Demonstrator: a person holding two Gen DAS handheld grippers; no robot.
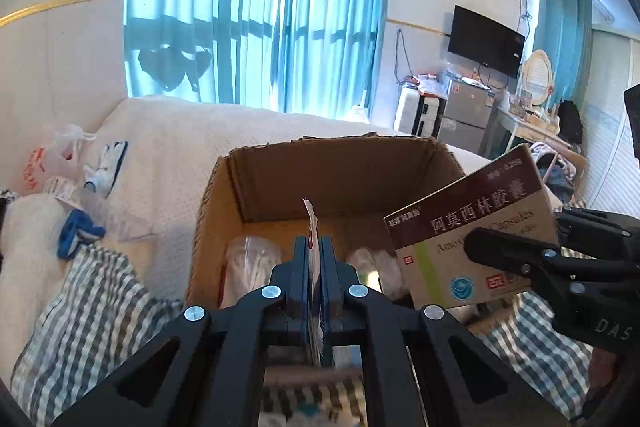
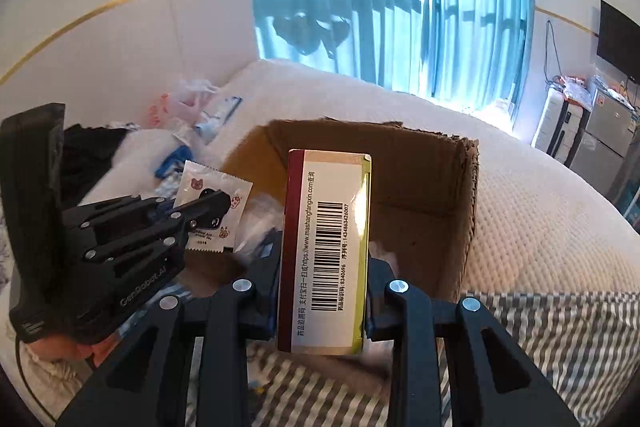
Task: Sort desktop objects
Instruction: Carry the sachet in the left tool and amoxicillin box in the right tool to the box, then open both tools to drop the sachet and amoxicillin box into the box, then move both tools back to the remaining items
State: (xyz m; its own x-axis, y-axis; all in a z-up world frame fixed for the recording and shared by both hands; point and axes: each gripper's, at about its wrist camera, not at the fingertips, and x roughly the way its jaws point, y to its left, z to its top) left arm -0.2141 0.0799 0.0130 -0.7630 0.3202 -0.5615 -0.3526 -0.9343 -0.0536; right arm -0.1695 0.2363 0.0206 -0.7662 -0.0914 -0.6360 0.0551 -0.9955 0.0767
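An open cardboard box point(image 1: 236, 195) stands on the bed; it also shows in the right wrist view point(image 2: 432, 163). My left gripper point(image 1: 314, 251) is shut on a thin white sachet point(image 1: 311, 223), held edge-on over the box's near side. In the right wrist view the sachet point(image 2: 200, 187) shows small bear prints, clamped by the left gripper point(image 2: 216, 205). My right gripper point(image 2: 325, 263) is shut on a maroon, cream and green medicine box point(image 2: 326, 247), held upright over the cardboard box. The medicine box point(image 1: 472, 227) and right gripper point(image 1: 504, 251) show at right in the left wrist view.
Inside the cardboard box lie a clear pack of cotton swabs point(image 1: 250, 267) and white wrapped items point(image 1: 380, 263). Plastic bags and blue-and-white items point(image 1: 80, 171) lie on the white bedspread at left. A grey checked cloth point(image 1: 80, 307) lies in front of the box.
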